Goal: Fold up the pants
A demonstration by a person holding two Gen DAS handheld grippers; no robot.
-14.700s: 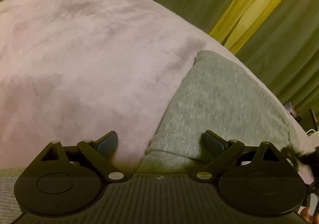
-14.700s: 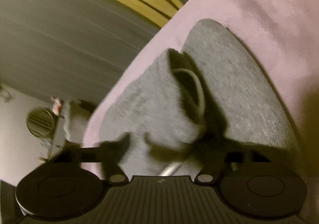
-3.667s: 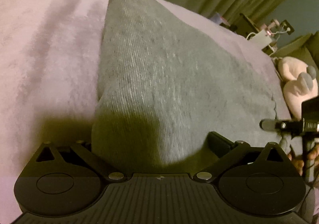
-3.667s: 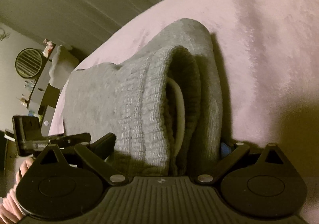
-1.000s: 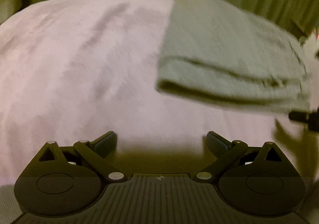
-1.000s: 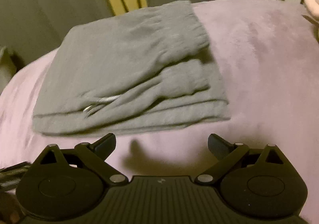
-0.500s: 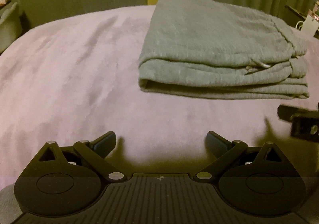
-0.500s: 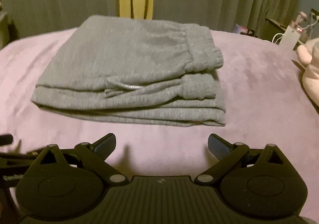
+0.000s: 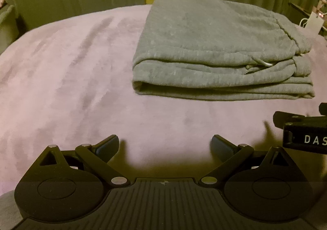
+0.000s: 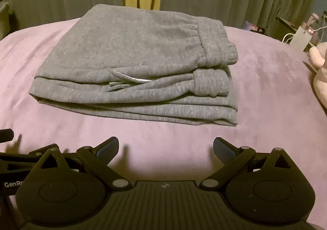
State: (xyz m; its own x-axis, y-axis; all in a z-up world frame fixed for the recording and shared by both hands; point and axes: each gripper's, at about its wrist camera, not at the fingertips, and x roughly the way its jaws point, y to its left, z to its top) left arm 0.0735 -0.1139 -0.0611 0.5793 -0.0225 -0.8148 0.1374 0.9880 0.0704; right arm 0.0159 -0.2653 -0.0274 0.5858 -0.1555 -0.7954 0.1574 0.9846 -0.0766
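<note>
Fingers [image 9: 106,144] of both grippers are spread and empty near the folded pants [image 10: 134,62] on the bed [image 10: 265,90]; any nudge could topple its loose layers.

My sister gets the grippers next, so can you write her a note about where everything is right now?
Left gripper: open, holding nothing, hovering over the pink blanket, short of the pants.
Right gripper: open, holding nothing, also short of the pants.
Pants: grey sweatpants folded into a flat stack on the blanket, cuffs on the right side, drawstring poking out of the front edge.
Done: the folding looks finished.
Left: maybe tuck the drawstring in and square the layers; otherwise nothing.
</note>
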